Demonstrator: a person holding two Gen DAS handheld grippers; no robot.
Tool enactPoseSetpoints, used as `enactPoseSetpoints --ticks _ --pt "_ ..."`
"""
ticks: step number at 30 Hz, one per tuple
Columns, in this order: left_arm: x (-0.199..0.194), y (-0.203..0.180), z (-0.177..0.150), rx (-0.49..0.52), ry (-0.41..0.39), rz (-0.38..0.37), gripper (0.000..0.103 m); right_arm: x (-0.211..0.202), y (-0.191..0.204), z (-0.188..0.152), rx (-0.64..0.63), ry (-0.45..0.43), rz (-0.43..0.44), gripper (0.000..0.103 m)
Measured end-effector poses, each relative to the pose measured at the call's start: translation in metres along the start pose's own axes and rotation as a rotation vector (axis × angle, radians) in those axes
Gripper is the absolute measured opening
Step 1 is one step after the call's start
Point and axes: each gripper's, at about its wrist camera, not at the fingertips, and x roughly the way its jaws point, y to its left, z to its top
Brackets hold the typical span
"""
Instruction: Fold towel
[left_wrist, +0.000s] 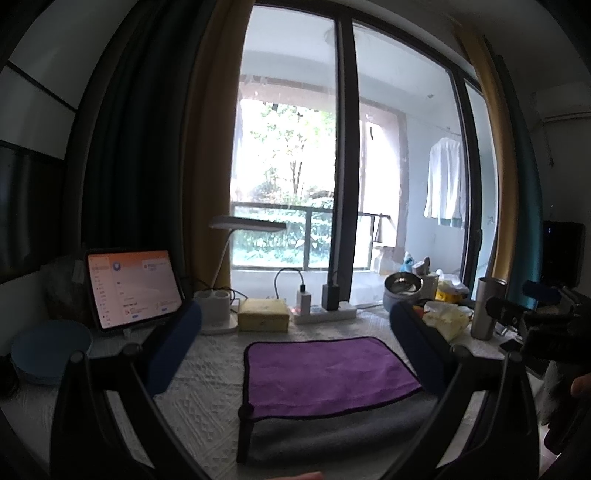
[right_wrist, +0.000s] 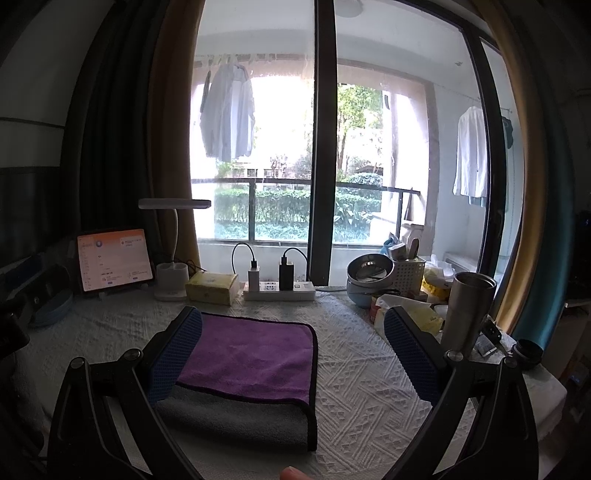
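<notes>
The towel (left_wrist: 325, 373) lies flat on the white textured tablecloth (left_wrist: 199, 398), folded over: a purple face with dark trim on top, a grey layer showing along the near edge. My left gripper (left_wrist: 295, 354) is open, hovering over the towel with nothing between its blue pads. In the right wrist view the towel (right_wrist: 251, 362) sits left of centre. My right gripper (right_wrist: 293, 354) is open and empty, its left finger (right_wrist: 173, 354) over the towel's left part, its right finger over bare cloth. The right gripper also shows at the right edge of the left wrist view (left_wrist: 535, 314).
Along the back of the table stand a tablet (right_wrist: 112, 264), a desk lamp (right_wrist: 171, 284), a yellow box (right_wrist: 212, 288), a power strip with chargers (right_wrist: 279, 290), stacked bowls (right_wrist: 369, 278), a white basket (right_wrist: 408, 275) and a steel tumbler (right_wrist: 467, 314). A blue bowl (left_wrist: 50, 350) sits at left.
</notes>
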Motion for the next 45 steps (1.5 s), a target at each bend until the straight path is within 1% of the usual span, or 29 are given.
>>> enactPoseSetpoints --ticks 3,6,14,19,23,25,27,30,32,33,35,36,38,42,44,45 --pt "0.010 0.000 -0.004 0.015 0.046 0.015 0.103 0.004 -0.004 -0.003 0.005 0.007 -0.005 0.101" --pt "0.021 0.003 -0.010 0.006 0.100 0.014 0.103 0.011 -0.009 -0.007 0.008 0.024 -0.012 0.101" --pt "0.047 0.009 -0.029 0.010 0.209 0.035 0.103 0.039 -0.027 -0.028 0.028 0.103 -0.023 0.101" --pt "0.069 0.018 -0.049 0.002 0.312 0.050 0.103 0.059 -0.033 -0.042 0.040 0.176 0.003 0.101" --pt "0.082 0.022 -0.064 0.011 0.377 0.050 0.103 0.076 -0.034 -0.054 0.044 0.240 0.030 0.101" --pt "0.094 0.024 -0.072 0.028 0.433 0.053 0.102 0.086 -0.034 -0.061 0.045 0.279 0.054 0.101" --pt "0.102 0.028 -0.080 0.018 0.482 0.043 0.102 0.095 -0.034 -0.068 0.043 0.317 0.064 0.101" --pt "0.111 0.030 -0.090 0.014 0.536 0.026 0.102 0.106 -0.033 -0.077 0.042 0.365 0.085 0.096" --pt "0.113 0.031 -0.094 0.016 0.554 0.022 0.102 0.113 -0.033 -0.084 0.043 0.396 0.095 0.087" --pt "0.114 0.030 -0.095 0.016 0.560 0.019 0.102 0.116 -0.033 -0.088 0.045 0.412 0.098 0.085" --pt "0.116 0.028 -0.098 0.029 0.570 0.013 0.097 0.121 -0.034 -0.094 0.051 0.442 0.098 0.083" --pt "0.118 0.027 -0.100 0.041 0.584 0.010 0.089 0.124 -0.034 -0.097 0.054 0.456 0.101 0.083" --pt "0.121 0.026 -0.102 0.052 0.605 0.001 0.086 0.130 -0.035 -0.103 0.062 0.490 0.112 0.076" --pt "0.121 0.020 -0.107 0.081 0.623 -0.009 0.076 0.133 -0.034 -0.105 0.056 0.512 0.118 0.072" --pt "0.122 0.017 -0.109 0.101 0.638 -0.015 0.069 0.136 -0.032 -0.107 0.045 0.531 0.124 0.070" --pt "0.122 0.016 -0.111 0.114 0.650 -0.019 0.061 0.137 -0.031 -0.108 0.041 0.540 0.125 0.069"
